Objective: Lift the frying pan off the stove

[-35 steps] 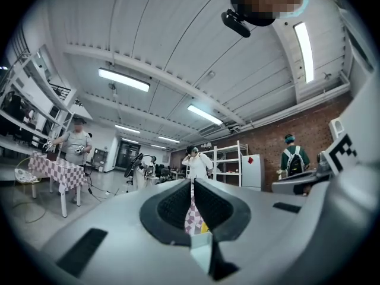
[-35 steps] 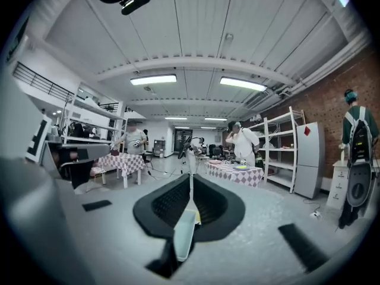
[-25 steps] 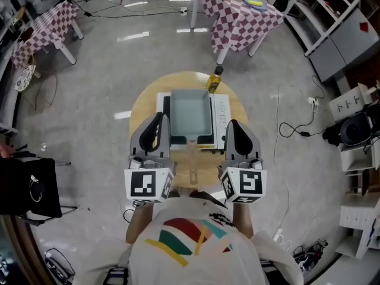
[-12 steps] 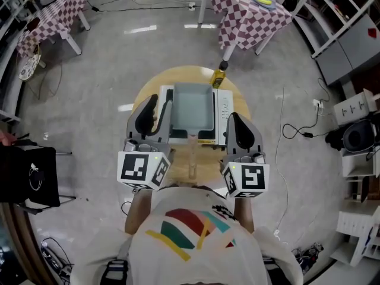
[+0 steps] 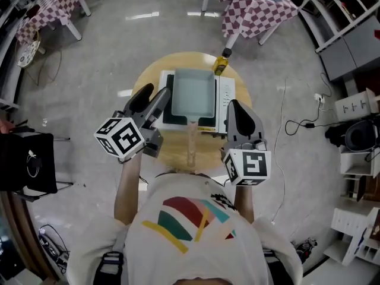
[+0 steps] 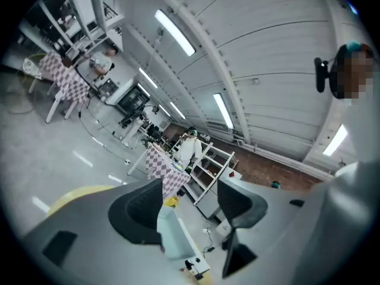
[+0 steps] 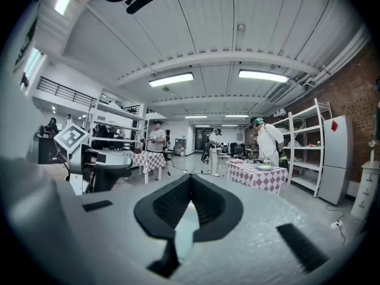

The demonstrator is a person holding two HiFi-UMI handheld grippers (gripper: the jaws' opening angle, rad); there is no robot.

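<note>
The grey floor spreads all round the two grippers, with checked tables well ahead of them. A round table lies under and ahead of both tools. On it, ahead of and between the grippers, sits the white stove.

The pale, square pan rests on the stove, between the two tools. Its wooden handle runs back toward the person, passing just left of the right gripper and to the right of the left one.

The left gripper is rolled over to one side at the stove's left edge, its marker cube tilted. Its jaws have just been opening and now stand wide apart. In the left gripper view the pan shows through the gap, farther ahead, and the pads press on nothing.

The right gripper sits level at the stove's right side, its cube nearest the person. In the right gripper view its jaws are closed together at the tips with nothing between them.

A small yellow bottle stands past the stove, ahead of the right gripper.
</note>
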